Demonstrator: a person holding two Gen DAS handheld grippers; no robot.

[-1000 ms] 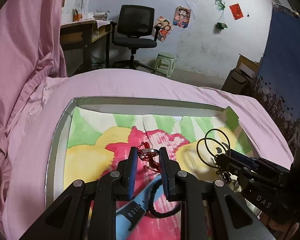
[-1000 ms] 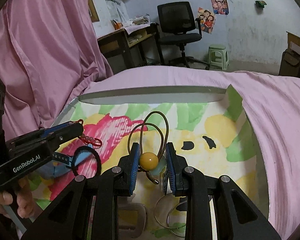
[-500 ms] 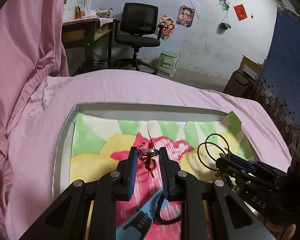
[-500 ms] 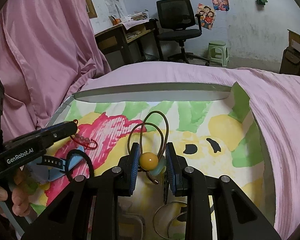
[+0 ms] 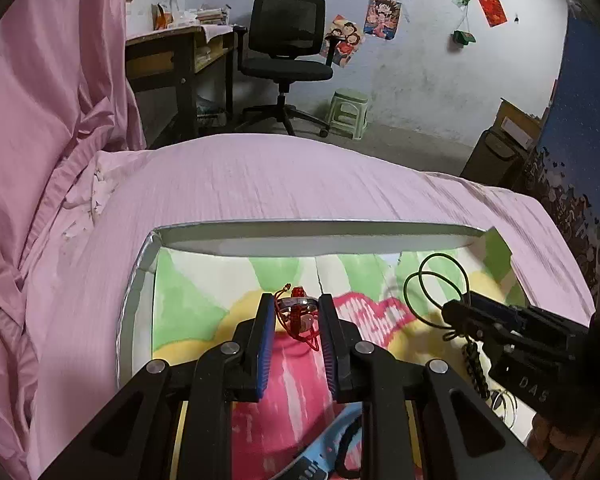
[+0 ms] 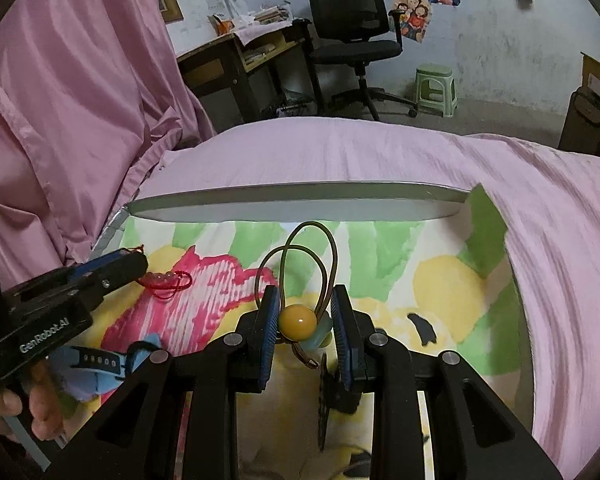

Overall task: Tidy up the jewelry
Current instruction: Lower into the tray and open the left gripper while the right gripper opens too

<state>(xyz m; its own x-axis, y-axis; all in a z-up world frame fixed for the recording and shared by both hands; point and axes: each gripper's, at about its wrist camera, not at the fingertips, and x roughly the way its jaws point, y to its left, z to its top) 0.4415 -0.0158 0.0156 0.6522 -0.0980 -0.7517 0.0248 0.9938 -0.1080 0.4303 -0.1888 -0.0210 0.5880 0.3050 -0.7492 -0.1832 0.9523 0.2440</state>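
Both tongs have travelled toward the far wall of the tray since a second ago, each carrying its piece; the blue watch strap now sits lower in both views.

Left tongs (image 5: 296, 316) are clamped on a red-cord bracelet (image 5: 296, 314) with a silvery charm. It is pinched at the fingertips, with the cord ends dangling below, clear of the painted tray floor. Probably held by the charm because the cord itself is too thin to pinch. Its long axis hangs roughly top to bottom in the left view; in the right view it trails out sideways from the tip.

Right tongs (image 6: 305, 322) are clamped on a hair tie (image 6: 300, 320) at its yellow bead, with a pale green bead behind it. The two brown elastic loops stand up and away from the fingertips, pointing toward the tray's far wall, long axis along the line of the tongs. Gripping the beads gives the pads something solid, and the loops stay free.

Tray (image 6: 300, 200) sits sunk in a pink bedsheet (image 5: 260, 184), its floor a bright flower painting. Blue watch strap (image 6: 100, 360) lies on the tray floor near the left side, with a black band (image 6: 140, 350) looped by it. Thin metal rings (image 5: 504, 404) lie below the right tongs, partly hidden.

A hand (image 6: 40, 408) shows under the left tool.

Judgement: both pieces are mid-carry, placement not yet done.
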